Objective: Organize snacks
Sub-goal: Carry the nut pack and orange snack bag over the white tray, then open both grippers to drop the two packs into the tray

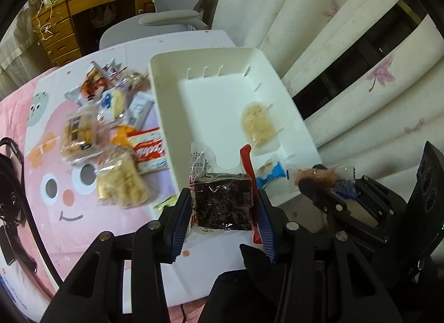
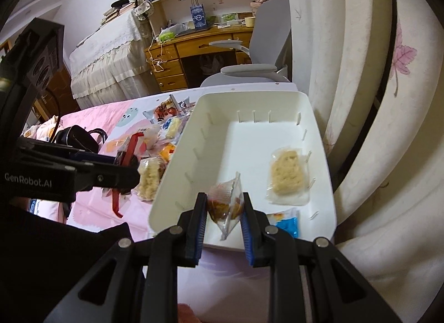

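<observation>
The left gripper (image 1: 224,206) has its fingers (image 1: 180,217) clamped on a dark snack packet (image 1: 222,203) with red edging, which sits squarely between the two blue pads and sticks out past their tips, over the near rim of the white bin (image 1: 166,117). The right gripper (image 2: 224,212) has its fingers (image 2: 198,225) pressed on a small clear packet of orange-brown snack (image 2: 226,203), pinched near the fingertips and hanging tilted over the near end of the white bin (image 2: 319,134). Inside the bin lie a pale rice-cracker packet (image 2: 287,177) by the right wall and a blue-and-white packet (image 2: 287,224) at the near right corner. A heap of loose snack packets (image 1: 111,134) lies left of the bin on a pink cartoon-printed cover (image 1: 55,198).
</observation>
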